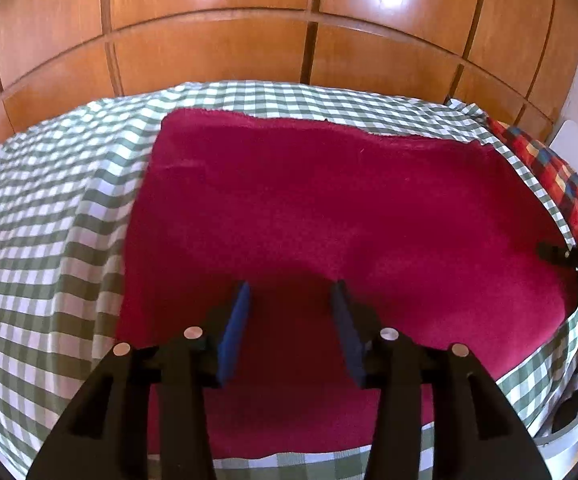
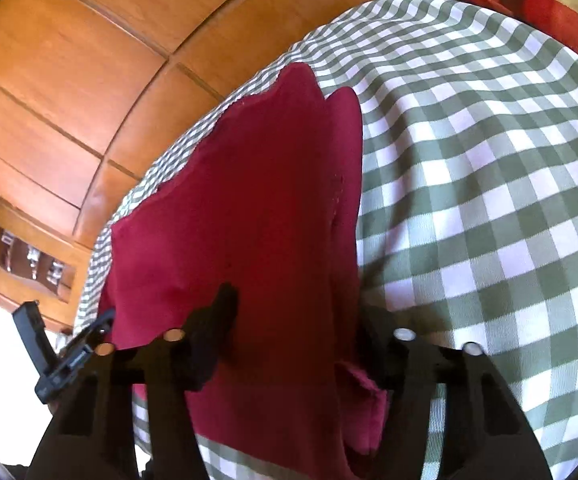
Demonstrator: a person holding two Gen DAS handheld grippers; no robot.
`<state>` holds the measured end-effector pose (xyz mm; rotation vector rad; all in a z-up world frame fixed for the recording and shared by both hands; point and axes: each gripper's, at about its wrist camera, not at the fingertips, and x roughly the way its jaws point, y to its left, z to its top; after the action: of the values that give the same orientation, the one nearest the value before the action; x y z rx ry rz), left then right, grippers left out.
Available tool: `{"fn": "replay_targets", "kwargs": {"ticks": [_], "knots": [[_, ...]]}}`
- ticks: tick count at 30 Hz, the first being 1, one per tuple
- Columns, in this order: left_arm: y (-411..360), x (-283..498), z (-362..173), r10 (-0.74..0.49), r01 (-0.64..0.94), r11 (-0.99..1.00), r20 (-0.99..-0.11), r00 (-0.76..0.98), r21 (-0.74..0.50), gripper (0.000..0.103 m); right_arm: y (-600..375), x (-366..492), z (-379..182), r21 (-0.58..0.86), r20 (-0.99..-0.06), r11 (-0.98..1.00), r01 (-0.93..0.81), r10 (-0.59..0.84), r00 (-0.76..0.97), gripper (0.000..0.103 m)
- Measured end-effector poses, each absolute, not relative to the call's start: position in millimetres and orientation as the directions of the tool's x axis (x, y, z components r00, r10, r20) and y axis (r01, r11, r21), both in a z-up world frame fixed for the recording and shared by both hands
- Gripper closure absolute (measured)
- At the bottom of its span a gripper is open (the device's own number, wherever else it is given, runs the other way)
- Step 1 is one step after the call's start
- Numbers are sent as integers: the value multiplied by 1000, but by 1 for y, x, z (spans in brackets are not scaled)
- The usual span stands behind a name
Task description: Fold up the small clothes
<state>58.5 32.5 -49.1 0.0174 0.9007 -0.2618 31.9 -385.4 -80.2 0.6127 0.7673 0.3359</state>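
Observation:
A dark red cloth (image 1: 329, 208) lies spread on the green-and-white checked cover (image 1: 49, 216). My left gripper (image 1: 293, 292) hovers over the cloth's near edge with its blue pads (image 1: 237, 328) apart and nothing between them. My right gripper (image 2: 297, 304) is over the cloth's right end (image 2: 257, 200), jaws apart, with cloth lying between and under the fingers; its right finger is hidden behind a fold (image 2: 363, 400). The right gripper also shows at the right edge of the left wrist view (image 1: 569, 256).
A wooden panelled wall (image 1: 249, 32) stands behind the surface. A multicoloured checked cushion (image 1: 549, 176) lies at the far right corner. A wooden cabinet with glass items (image 2: 29, 256) stands to the left in the right wrist view.

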Motion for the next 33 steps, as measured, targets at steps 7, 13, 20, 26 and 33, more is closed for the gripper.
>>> {"fn": "replay_targets", "kwargs": {"ticks": [7,13,20,26,33], "knots": [[41,58,-51,-269,231,959,-772,576,-162,60,-352,26,-36,642,-457,751,-153,536,710,68],[68,63,-54,-429,235,903,-737,522,-360,60,-299,27,22,600,-387,742,-301,598,702,69],[97,62,-52,-552,206,824,-665,503,-528,64,-205,51,63,527,-389,723,-446,672,630,70],[135,48,-44,-581,158,779,-602,548,-607,64,-123,73,54,479,-463,718,-505,695,550,71],[175,45,-50,-541,69,776,-605,583,-627,55,-48,89,5,424,-596,743,-518,660,458,71]]}}
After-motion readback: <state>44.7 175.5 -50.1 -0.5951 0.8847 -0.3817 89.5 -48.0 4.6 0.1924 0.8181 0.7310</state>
